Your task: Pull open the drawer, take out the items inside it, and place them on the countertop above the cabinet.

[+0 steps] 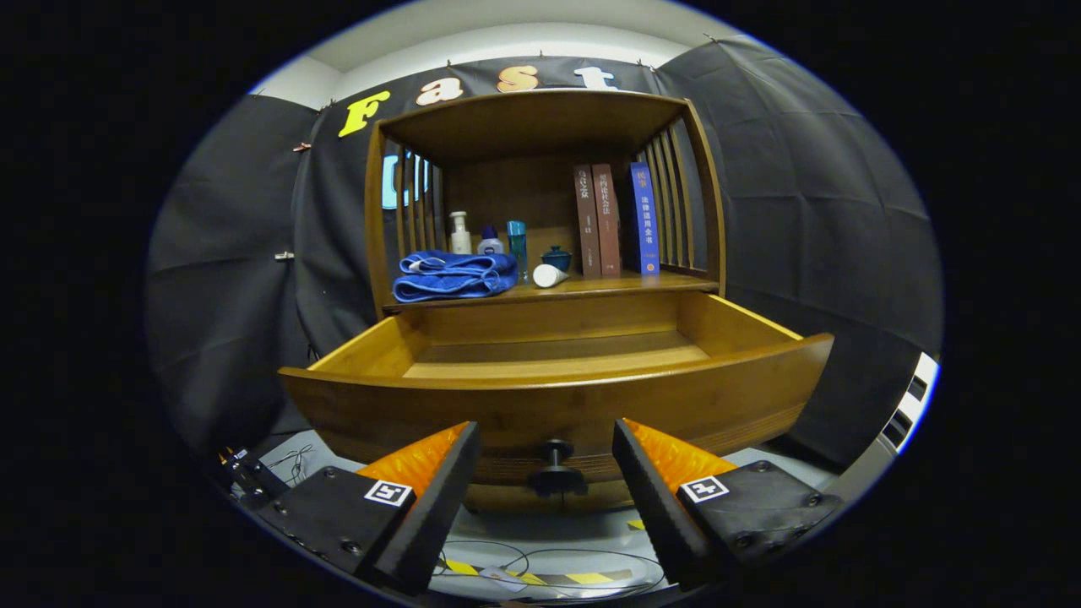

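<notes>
**Claw open at the knob of the extended drawer**

Claw [547, 460] fingers stand spread apart, holding nothing. Between them, just ahead of the fingertips, sits the dark round knob [556, 471] of the drawer [557, 397]. Neither finger touches the knob; open room remains on both sides of it.

Drawer position: pulled well out of the cabinet [545, 203]. Its curved front panel lies just beyond the fingers, with the top edge running across above the knob. Both side walls are exposed back to the cabinet face. The visible part of the drawer floor is bare wood; the front panel hides the nearest strip of the floor, so its contents there cannot be told.

Table [621, 285] above the drawer carries, from one side to the other:

- a folded blue towel [454, 275] at the front edge;
- a white pump bottle [459, 234], a small bottle [490, 241] and a teal container [517, 245] behind it;
- a white cup [549, 275] lying on its side, near the front edge;
- a small dark lidded pot [556, 257] behind the cup;
- three upright books [615, 219] near the slatted side.

Free surface remains at the front edge ahead of the books.

Cables [540, 566] and striped tape [532, 578] lie on the floor below the fingers.
</notes>
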Demonstrator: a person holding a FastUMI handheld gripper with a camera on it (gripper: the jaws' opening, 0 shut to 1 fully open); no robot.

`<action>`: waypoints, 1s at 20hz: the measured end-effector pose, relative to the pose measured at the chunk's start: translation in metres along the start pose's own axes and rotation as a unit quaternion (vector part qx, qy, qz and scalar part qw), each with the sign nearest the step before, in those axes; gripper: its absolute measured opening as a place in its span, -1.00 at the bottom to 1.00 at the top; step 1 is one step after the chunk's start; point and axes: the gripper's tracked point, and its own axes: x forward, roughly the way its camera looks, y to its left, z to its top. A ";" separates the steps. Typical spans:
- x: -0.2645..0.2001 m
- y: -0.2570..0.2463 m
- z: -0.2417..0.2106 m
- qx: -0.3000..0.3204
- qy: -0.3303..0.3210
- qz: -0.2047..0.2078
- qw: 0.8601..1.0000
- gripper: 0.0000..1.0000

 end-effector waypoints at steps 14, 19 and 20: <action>0.026 0.005 0.015 -0.014 -0.029 -0.007 0.999 0.95; 0.069 0.008 0.038 -0.031 -0.054 -0.008 0.998 0.95; 0.078 0.009 0.044 -0.029 -0.060 -0.008 0.998 0.95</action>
